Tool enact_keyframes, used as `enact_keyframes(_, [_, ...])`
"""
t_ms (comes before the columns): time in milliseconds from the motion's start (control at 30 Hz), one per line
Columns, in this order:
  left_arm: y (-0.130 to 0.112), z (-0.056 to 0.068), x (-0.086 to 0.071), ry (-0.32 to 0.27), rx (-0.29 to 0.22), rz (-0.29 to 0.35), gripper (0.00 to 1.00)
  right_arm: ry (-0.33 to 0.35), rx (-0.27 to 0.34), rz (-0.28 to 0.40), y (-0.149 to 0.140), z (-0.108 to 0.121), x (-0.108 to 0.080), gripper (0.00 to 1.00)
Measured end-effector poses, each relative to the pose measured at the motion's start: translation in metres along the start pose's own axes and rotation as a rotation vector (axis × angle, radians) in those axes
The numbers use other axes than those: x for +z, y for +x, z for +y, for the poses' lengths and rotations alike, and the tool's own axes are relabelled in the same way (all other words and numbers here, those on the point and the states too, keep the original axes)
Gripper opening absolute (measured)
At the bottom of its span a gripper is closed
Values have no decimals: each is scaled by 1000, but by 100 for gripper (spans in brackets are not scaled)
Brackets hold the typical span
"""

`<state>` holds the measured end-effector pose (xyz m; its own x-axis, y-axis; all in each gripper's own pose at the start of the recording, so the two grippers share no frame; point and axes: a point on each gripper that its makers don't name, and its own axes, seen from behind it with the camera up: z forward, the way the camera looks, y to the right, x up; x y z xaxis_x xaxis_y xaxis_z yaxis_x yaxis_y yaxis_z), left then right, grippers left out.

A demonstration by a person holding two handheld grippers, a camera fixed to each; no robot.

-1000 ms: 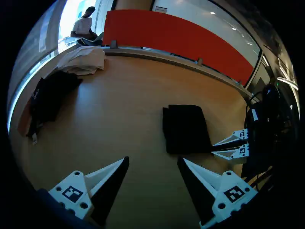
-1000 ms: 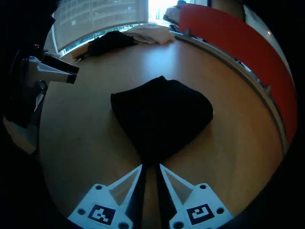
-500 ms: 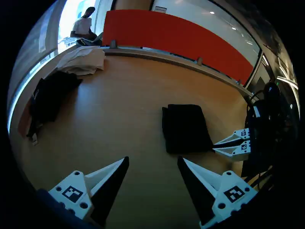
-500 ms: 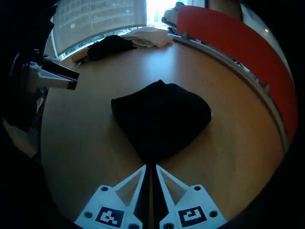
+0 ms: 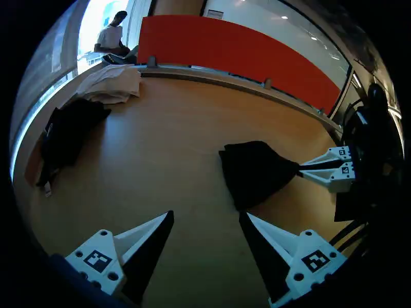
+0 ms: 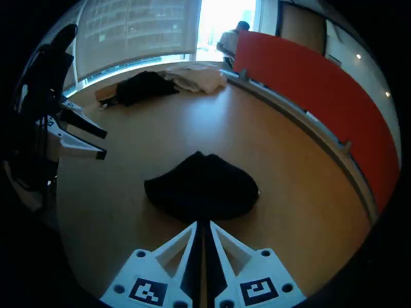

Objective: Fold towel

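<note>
Jaws of our left gripper (image 5: 205,214) stood wide and empty in the left gripper view, over the pale wooden bench (image 5: 154,154). Ahead lay the black cloth towel (image 5: 251,172), already a compact folded bundle, with one corner drawn up by the right gripper (image 5: 300,170). In the right gripper view, its jaws were pinched narrow on the towel's near edge. We judged that perhaps one fold remained.

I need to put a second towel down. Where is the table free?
The widest bare tabletop lies between the black towel and the dark bundle; a bare strip runs along the red divider. Crowded: the corner with white cloths, and around the right gripper.
</note>
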<state>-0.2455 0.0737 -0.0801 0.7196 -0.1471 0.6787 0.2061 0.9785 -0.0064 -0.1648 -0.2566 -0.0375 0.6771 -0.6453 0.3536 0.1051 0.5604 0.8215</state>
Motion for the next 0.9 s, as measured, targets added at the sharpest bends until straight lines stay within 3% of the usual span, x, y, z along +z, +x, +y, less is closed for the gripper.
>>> enact_keyframes(467, [15, 9, -3, -18, 21, 26, 94, -91, -1, 113, 62, 46, -55, 2])
enact_keyframes(900, [26, 21, 2, -40, 42, 35, 94, -190, 14, 124, 53, 104, -115, 2])
